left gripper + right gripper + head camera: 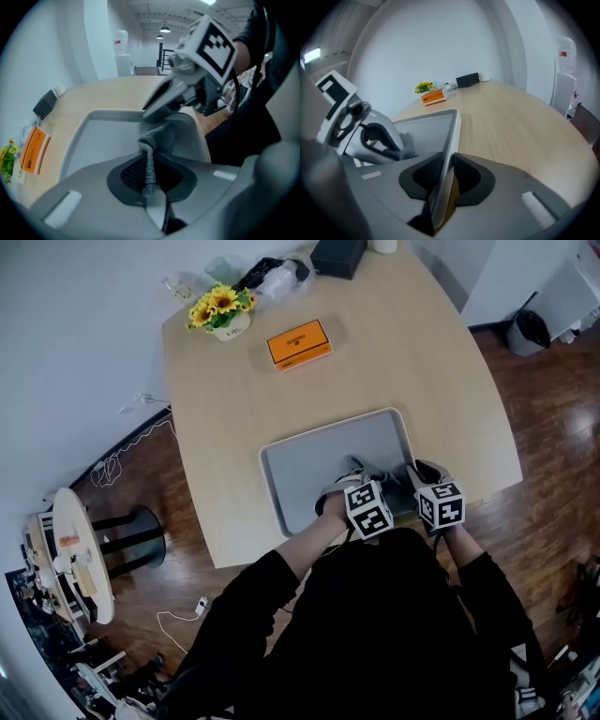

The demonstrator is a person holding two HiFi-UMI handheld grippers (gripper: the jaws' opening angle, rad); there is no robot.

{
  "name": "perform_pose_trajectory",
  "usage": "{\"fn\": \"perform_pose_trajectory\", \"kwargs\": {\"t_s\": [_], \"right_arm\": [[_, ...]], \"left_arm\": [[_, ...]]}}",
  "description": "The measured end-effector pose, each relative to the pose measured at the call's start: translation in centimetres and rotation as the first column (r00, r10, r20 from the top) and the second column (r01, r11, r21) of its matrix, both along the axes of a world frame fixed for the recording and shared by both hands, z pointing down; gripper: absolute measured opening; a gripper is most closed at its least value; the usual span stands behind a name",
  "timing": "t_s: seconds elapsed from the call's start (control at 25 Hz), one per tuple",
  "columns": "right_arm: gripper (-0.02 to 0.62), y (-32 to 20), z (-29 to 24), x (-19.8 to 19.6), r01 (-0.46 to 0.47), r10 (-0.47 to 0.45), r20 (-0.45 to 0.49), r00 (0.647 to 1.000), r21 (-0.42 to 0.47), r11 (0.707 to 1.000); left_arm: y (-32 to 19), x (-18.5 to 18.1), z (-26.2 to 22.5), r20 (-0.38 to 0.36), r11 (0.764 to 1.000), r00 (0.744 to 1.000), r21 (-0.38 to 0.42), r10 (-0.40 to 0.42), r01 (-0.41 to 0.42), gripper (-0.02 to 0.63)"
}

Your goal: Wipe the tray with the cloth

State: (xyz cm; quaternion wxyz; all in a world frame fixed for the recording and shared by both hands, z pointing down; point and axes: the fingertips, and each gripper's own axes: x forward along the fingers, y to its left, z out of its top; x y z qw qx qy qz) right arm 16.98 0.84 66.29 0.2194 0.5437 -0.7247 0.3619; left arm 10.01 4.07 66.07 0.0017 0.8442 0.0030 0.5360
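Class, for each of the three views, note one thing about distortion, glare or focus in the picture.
Head view: even light, sharp; the table edges bow, and the wooden floor shows sheen. Left gripper view: fisheye, black corners; ceiling lamps flare, while the cloth weave is readable. Right gripper view: black corners again; the tray rim blurs close to the lens.

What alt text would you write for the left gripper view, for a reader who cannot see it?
The left gripper is shut on a fold of grey cloth over a grey tray on a light wooden table. The right gripper holds the tray's rim; an orange box lies on the table at far left.
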Motion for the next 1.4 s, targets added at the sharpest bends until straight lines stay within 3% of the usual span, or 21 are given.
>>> {"fn": "perform_pose_trajectory", "kwargs": {"t_s": [0.16,0.28,0.48,0.64,0.8,0.88,1.12,1.4], "right_arm": [[0.075,0.0,0.1,0.0,0.003,-0.003,0.003,1.0,0.0,1.0],[0.075,0.0,0.2,-0.1,0.007,-0.007,0.006,1.0,0.0,1.0],[0.077,0.0,0.0,-0.3,0.015,-0.015,0.01,1.0,0.003,1.0],[0.08,-0.2,0.0,-0.5,0.039,-0.039,0.011,0.999,0.004,0.999],[0.084,-0.1,0.0,-0.6,0.068,-0.068,0.018,0.998,0.0,0.998],[0.085,-0.1,0.0,-0.6,0.077,-0.077,0.022,0.997,0.001,0.997],[0.091,-0.1,0.1,-0.5,0.095,-0.094,0.04,0.995,-0.007,0.995],[0.092,0.1,0.2,-0.2,0.107,-0.107,0.035,0.994,-0.022,0.994]], "left_arm": [[5.9,1.4,0.4,0.024,0.99,0.989,-0.017,0.143,-0.143,0.006],[6.8,1.6,0.7,0.05,0.979,0.978,0.009,0.203,-0.204,0.006],[2.3,1.9,0.6,0.026,0.994,0.995,-0.055,0.097,-0.095,0.009],[-5.8,3.0,0.6,0.042,0.998,0.998,0.036,0.052,-0.053,0.012],[-13.5,4.3,0.5,0.085,0.98,0.996,0.199,-0.008,-0.009,0.012],[-15.0,5.4,0.3,0.09,0.981,0.995,0.19,-0.046,0.028,0.006],[-13.5,7.2,0.0,0.037,0.977,0.986,0.143,-0.164,0.157,0.006],[-4.5,6.3,0.1,0.024,0.994,0.994,0.037,-0.106,0.105,0.006]]}}
